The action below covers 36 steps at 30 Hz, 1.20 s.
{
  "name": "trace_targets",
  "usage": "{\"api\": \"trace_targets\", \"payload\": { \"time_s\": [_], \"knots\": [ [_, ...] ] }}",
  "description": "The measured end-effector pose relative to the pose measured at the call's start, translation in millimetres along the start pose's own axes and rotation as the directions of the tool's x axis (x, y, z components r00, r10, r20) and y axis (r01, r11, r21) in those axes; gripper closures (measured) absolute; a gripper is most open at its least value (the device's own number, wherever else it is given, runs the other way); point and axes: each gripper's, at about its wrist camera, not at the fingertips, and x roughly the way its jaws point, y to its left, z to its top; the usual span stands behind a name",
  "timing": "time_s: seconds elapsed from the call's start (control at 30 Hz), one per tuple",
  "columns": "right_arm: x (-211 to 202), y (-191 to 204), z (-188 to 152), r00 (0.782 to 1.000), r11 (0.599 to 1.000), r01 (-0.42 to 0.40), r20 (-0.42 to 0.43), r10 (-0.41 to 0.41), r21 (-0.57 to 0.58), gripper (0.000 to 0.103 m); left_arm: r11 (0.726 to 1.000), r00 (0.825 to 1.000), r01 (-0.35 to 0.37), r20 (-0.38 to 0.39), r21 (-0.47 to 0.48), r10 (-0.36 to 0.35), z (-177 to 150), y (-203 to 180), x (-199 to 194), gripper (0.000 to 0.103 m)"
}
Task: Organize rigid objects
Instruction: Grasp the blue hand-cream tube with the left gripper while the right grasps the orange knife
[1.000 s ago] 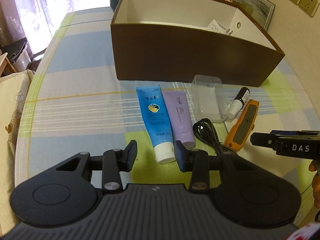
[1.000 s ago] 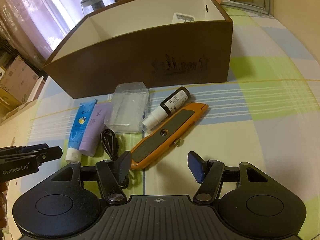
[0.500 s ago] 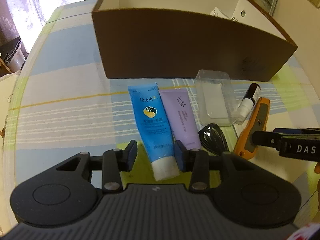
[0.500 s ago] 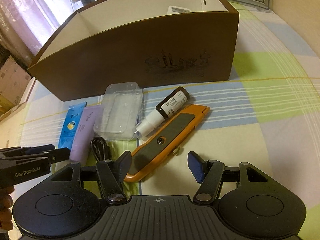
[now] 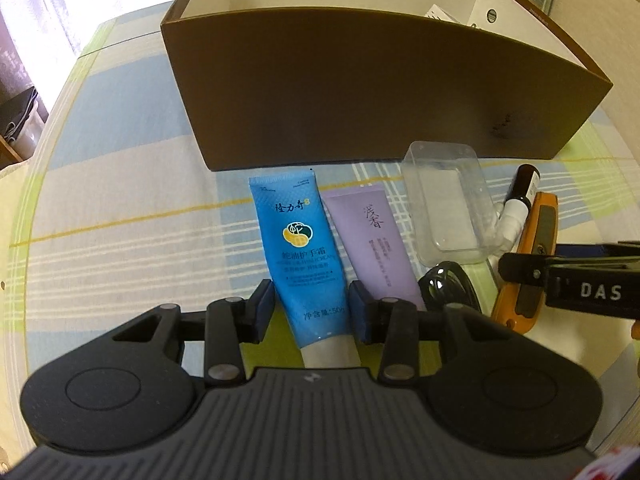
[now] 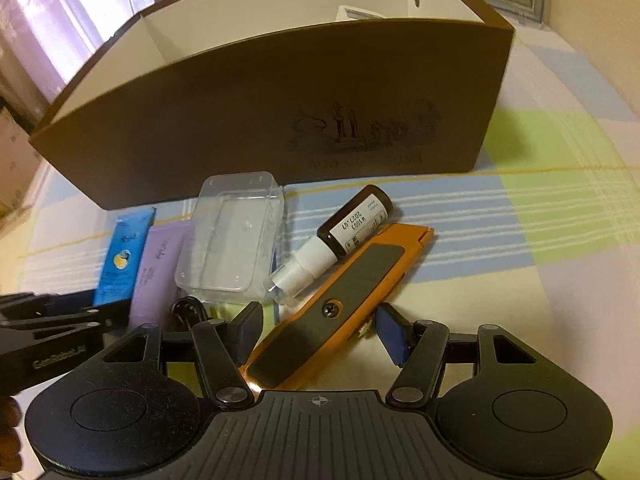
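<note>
Nearest in the left wrist view, the left gripper (image 5: 312, 312) stands with its jaws spread to either side of the lower end of the blue plastic hand-cream tube (image 5: 298, 248); a narrow gap shows at each pad, so no pinch is made. In the right wrist view the right gripper (image 6: 316, 330) is likewise spread, its pads flanking the body of the orange and grey utility knife (image 6: 340, 304), apart from it on both sides. All items lie flat on the checked cloth of the desk (image 5: 120, 200), in a tight row: the blue tube, a lilac plastic tube (image 5: 370, 240) just beside it, a coiled black cable (image 5: 448, 286), a clear plastic rectangular case (image 5: 448, 204), a small dark spray bottle with a white neck (image 6: 340, 236) touching the knife, then the knife. Open cloth remains left of the blue tube and right of the knife. Behind the row, close to the tube tops, stands the large brown cardboard box with a white interior (image 5: 360, 92); one small white item (image 6: 354, 12) shows inside at its right end.
</note>
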Motion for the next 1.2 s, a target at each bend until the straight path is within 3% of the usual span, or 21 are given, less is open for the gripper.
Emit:
{"api": "trace_targets", "payload": {
  "time_s": [0.13, 0.57, 0.87, 1.0, 1.2],
  "knots": [
    [0.4, 4.7, -5.1, 1.0, 0.998, 0.022, 0.015, -0.021, -0.063, 0.046, 1.0, 1.0, -0.002, 0.004, 0.007, 0.002, -2.8, 0.6, -1.8, 0.07],
    [-21.7, -16.4, -32.3, 0.997, 0.983, -0.066, -0.039, 0.06, -0.169, 0.052, 1.0, 1.0, -0.017, 0.0, 0.015, 0.017, -36.5, 9.4, -21.6, 0.073],
    [-45.3, -38.7, -70.9, 0.989, 0.916, -0.146, -0.064, 0.132, -0.373, 0.052, 1.0, 0.999, -0.023, -0.03, 0.009, 0.023, -71.9, 14.7, -44.3, 0.073],
    [-49.8, -52.5, -74.1, 0.99, 0.932, -0.137, -0.079, 0.117, -0.335, 0.052, 1.0, 0.999, -0.03, -0.035, 0.001, 0.03, -77.7, 14.7, -48.1, 0.073],
    [-50.3, -58.6, -73.8, 0.995, 0.981, -0.103, -0.031, 0.099, -0.165, 0.052, 0.999, 0.998, -0.052, -0.025, -0.008, 0.052, -74.5, 11.4, -44.5, 0.073]
  ]
}}
